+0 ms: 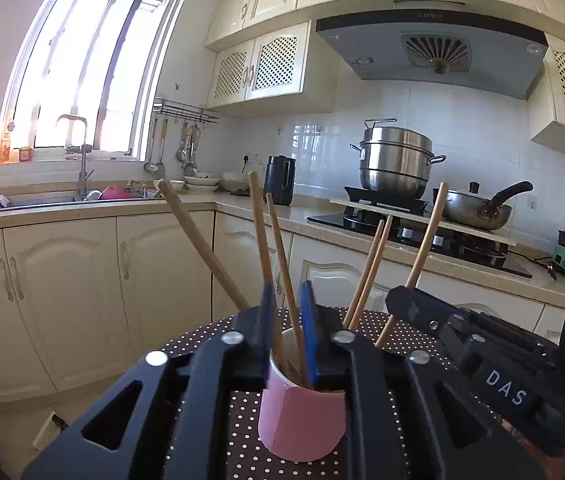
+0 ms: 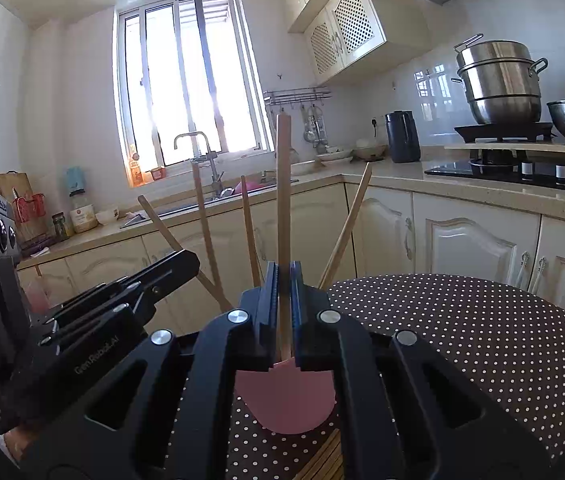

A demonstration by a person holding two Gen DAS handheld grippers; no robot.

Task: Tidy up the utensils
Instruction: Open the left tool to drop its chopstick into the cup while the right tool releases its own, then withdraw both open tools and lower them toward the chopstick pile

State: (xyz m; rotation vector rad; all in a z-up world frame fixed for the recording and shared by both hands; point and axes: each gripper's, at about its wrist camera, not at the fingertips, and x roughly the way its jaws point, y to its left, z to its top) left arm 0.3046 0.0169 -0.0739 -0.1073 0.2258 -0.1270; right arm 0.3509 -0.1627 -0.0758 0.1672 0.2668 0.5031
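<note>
Pink cup sits on the polka-dot bench, w/ wooden chopsticks standing in it, leaning diff ways. Left tool is right over the cup's top; its blue pads are a bit apart, w/ one stick between them. Can't tell if they pinch it. Right tool is pressed together on one upright stick, just above the cup. Both tools are close, side by side. Behind: sink, steel pot on the stove, black kettle on the far counter.
</note>
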